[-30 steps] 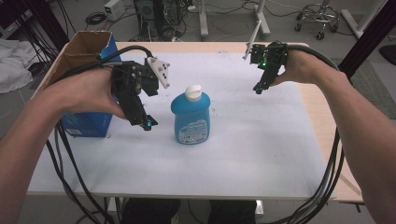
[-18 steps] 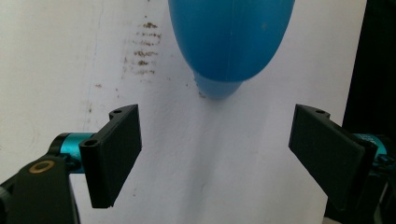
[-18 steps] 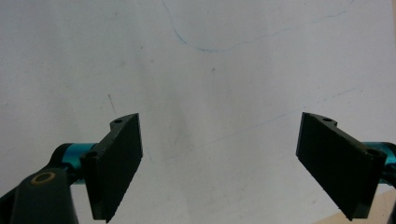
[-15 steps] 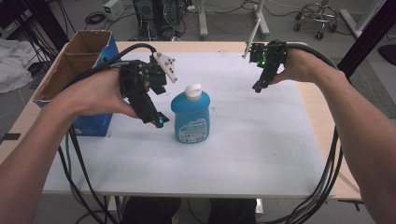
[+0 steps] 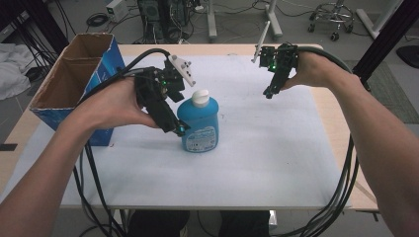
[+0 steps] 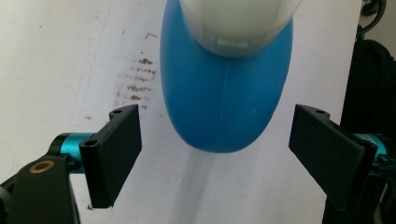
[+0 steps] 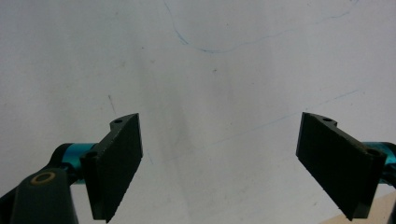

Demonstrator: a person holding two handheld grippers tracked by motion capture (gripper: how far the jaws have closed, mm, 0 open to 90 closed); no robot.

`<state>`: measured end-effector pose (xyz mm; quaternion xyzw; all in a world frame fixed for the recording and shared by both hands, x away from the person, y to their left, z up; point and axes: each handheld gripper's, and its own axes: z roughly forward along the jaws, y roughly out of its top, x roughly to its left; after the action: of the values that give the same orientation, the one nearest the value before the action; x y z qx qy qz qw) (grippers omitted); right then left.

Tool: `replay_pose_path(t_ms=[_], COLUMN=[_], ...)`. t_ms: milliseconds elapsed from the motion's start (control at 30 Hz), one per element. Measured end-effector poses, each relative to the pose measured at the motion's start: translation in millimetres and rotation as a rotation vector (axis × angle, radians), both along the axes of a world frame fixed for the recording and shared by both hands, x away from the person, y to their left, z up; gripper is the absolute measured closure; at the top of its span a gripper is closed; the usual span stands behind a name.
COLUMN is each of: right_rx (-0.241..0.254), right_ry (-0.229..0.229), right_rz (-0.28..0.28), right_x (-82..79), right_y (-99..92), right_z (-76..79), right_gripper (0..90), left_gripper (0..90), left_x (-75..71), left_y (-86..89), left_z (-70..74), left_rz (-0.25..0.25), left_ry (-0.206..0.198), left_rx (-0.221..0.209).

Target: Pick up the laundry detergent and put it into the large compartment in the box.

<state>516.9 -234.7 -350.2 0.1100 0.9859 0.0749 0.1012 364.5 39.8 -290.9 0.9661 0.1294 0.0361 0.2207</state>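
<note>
White table point(image 5: 276, 163). Your left gripper point(image 6: 215, 158) wide apart over blue bottle point(image 5: 198, 123); right gripper point(image 7: 219, 163) apart too. Bump it, bottle could tip.

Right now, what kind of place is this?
Probably a lab or workshop: computer towers and cables on the floor, a rolling stool, and a covered table with a blue bottle.

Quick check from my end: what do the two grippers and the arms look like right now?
Both the left gripper and right gripper are black, with flat rectangular black jaws on turquoise mounts, small green lights and thick black cables. The left carries a grey three-cornered plate. Forearms are bare, with no sleeves in view.
</note>
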Motion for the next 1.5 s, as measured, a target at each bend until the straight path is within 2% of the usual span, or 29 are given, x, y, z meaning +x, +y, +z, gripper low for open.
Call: replay_pose_path(t_ms=[300,633,867,1500], right_rx=[0.001,-0.003,-0.009,-0.018], right_ry=[-0.005,-0.001,-0.001,0.002], right_rz=[0.005,0.002,0.001,-0.002], right_x=[-0.5,-1.8,-1.6,-0.5], right_y=[1.1,1.0,-1.7,-1.2], right_z=[-0.5,-0.5,-1.4,-4.4], right_gripper=[13.9,13.9,13.9,13.9], left_gripper=[17.2,17.3,17.9,28.4], left_x=[0.6,2.2,3.7,5.4], left_y=[-16.4,-29.3,-30.9,-30.2], left_z=[-2.0,-5.8,-4.9,-4.0], left_rz=[0.001,0.023,0.032,0.041], left_ry=[0.003,0.001,-0.004,-0.003], left_rx=[-0.011,-0.025,-0.028,-0.025])
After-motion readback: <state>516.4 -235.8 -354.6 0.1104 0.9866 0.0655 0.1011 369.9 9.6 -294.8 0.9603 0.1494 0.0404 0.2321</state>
